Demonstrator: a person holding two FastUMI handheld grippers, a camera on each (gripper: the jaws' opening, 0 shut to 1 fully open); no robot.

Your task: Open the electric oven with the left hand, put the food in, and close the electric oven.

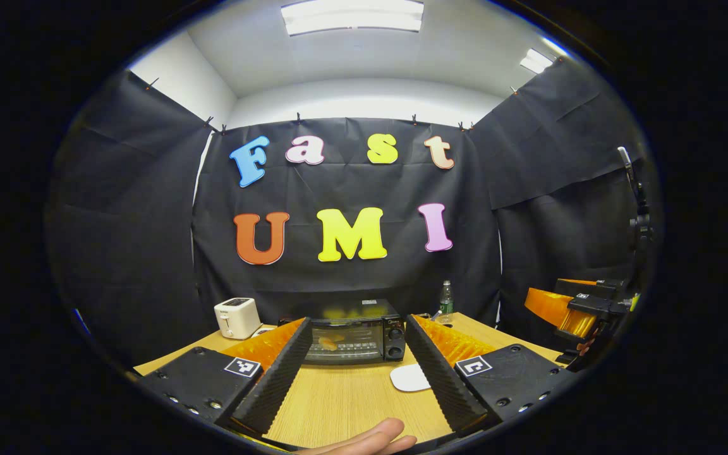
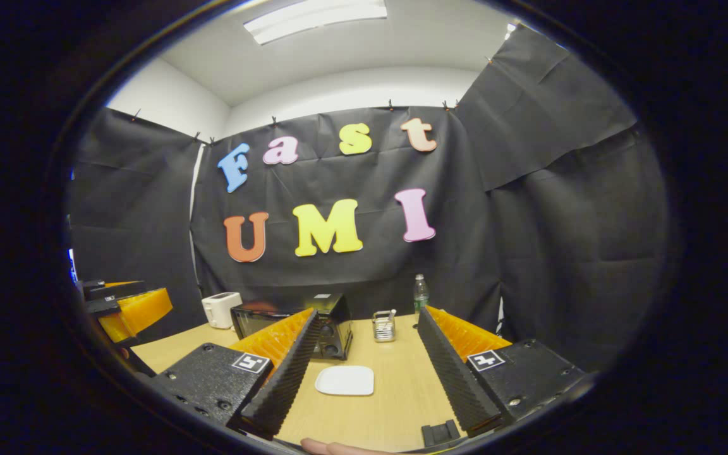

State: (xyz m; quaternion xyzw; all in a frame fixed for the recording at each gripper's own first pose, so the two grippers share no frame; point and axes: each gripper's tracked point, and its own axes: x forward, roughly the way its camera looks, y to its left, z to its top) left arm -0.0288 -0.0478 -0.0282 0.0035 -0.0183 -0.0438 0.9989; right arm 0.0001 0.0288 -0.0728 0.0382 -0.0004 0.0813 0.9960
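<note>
Both the left gripper (image 1: pixel 354 373) and right gripper (image 2: pixel 364 373) are hovering wide apart, empty, before the oven (image 1: pixel 352 332); its door (image 1: pixel 344 341) is looking closed with food (image 1: pixel 328 344) inside, so reopening risks undoing that.

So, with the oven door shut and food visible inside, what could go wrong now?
1. The door of the oven looks closed with food behind the glass; reopening it would undo finished work.
2. Both grippers, left and right, are open above the table; lowering either could knock the white plate.
</note>
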